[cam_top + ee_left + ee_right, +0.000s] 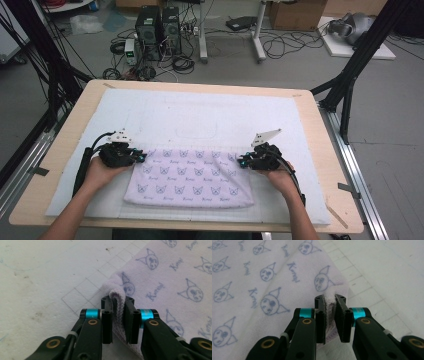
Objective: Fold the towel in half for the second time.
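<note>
A pale lilac towel [190,177] printed with blue cat faces lies folded on the white mat near the table's front. My left gripper [139,157] is at the towel's far left corner, and in the left gripper view it [117,315] is shut on a pinched fold of the towel [162,277]. At the far right corner sits my right gripper [243,161]. In the right gripper view it [330,317] is shut on the bunched towel [262,282] edge, pads pressing the cloth from both sides.
A white gridded mat [210,115] covers most of the wooden table [325,150]. Beyond the table's far edge, computer towers [157,27] and cables lie on the floor. Black frame posts stand at the left and right.
</note>
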Action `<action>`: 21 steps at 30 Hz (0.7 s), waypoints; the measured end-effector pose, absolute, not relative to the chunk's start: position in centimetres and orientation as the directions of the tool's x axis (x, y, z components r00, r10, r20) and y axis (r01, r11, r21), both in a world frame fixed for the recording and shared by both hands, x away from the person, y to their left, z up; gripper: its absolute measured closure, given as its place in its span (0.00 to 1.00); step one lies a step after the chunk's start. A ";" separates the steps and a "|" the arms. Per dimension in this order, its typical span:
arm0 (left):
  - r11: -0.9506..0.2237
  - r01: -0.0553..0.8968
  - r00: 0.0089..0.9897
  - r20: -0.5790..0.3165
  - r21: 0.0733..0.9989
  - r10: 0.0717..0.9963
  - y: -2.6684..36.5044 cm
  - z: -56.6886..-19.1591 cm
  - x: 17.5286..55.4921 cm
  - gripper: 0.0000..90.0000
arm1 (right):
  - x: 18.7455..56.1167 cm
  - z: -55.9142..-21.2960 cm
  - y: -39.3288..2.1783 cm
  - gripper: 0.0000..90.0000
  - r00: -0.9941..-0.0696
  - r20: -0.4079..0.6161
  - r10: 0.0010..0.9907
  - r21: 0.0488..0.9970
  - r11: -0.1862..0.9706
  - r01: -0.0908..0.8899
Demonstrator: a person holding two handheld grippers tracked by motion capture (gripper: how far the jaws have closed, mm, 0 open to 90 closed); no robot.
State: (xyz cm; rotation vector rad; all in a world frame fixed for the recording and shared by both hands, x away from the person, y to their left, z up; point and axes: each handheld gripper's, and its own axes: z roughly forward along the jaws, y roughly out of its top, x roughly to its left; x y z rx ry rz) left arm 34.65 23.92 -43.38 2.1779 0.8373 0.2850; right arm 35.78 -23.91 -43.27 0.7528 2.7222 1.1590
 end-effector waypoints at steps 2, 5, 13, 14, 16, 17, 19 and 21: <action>-0.483 0.467 0.750 -0.042 0.741 0.660 23.8 -43.2 34.6 0.90 | 35.7 -42.9 -24.0 0.90 -0.874 0.093 0.478 0.700 0.592 0.398; -0.465 0.452 0.733 -0.019 0.762 0.680 23.5 -42.7 34.9 0.91 | 36.1 -42.0 -24.4 0.90 -0.866 0.081 0.493 0.721 0.571 0.393; -0.411 0.423 0.679 0.018 0.808 0.733 22.8 -39.0 38.4 0.92 | 39.6 -38.4 -24.7 0.90 -0.829 0.018 0.560 0.740 0.549 0.387; -0.412 0.419 0.673 0.027 0.809 0.739 22.7 -38.4 39.0 0.92 | 40.3 -37.9 -24.8 0.90 -0.823 0.016 0.568 0.744 0.543 0.389; -0.406 0.404 0.657 0.048 0.820 0.752 22.7 -37.4 40.3 0.92 | 41.6 -37.0 -24.8 0.90 -0.812 0.013 0.584 0.750 0.531 0.394; -0.399 0.397 0.644 0.059 0.826 0.762 22.6 -37.2 41.0 0.92 | 42.4 -36.7 -24.7 0.90 -0.806 0.006 0.591 0.752 0.529 0.393; -0.397 0.414 0.594 0.088 0.819 0.800 22.4 -37.0 42.6 0.83 | 44.0 -36.5 -24.5 0.77 -0.781 -0.009 0.624 0.748 0.523 0.409; -0.371 0.439 0.551 0.081 0.818 0.831 22.6 -37.3 43.5 0.66 | 45.1 -36.8 -24.5 0.68 -0.739 0.014 0.674 0.744 0.486 0.458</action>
